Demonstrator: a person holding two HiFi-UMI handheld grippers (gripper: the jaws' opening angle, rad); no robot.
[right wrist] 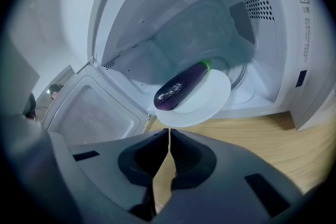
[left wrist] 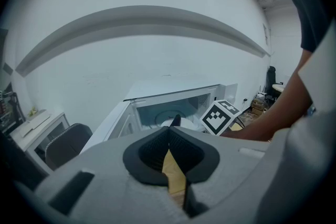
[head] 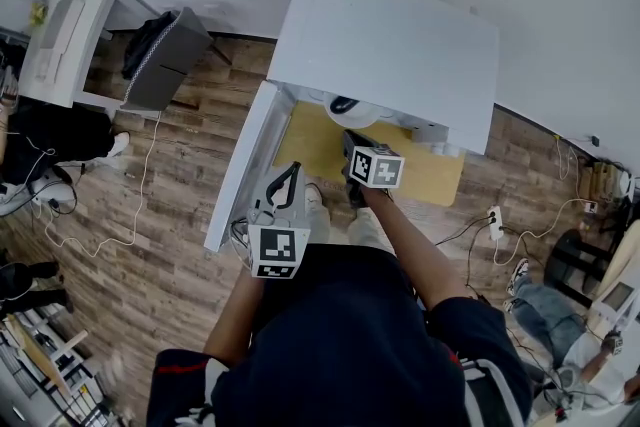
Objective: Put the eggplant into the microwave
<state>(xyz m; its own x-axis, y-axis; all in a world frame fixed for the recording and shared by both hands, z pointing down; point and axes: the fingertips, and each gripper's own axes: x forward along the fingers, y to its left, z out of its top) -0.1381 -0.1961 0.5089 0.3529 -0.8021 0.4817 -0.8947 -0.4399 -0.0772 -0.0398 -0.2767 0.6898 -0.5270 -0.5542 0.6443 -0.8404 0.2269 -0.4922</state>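
Purple eggplant point(right wrist: 181, 87) on a white plate point(right wrist: 212, 102) in the microwave point(right wrist: 252, 2) mouth lies just beyond the right gripper point(right wrist: 169, 131), its fingers pinched together and empty. Its length slants away rightward. The left gripper point(left wrist: 169, 131), likewise closed, is farther off.

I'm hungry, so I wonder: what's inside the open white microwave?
A round white plate carrying a glossy purple eggplant with a green stem. The plate covers most of the glass turntable beneath it.
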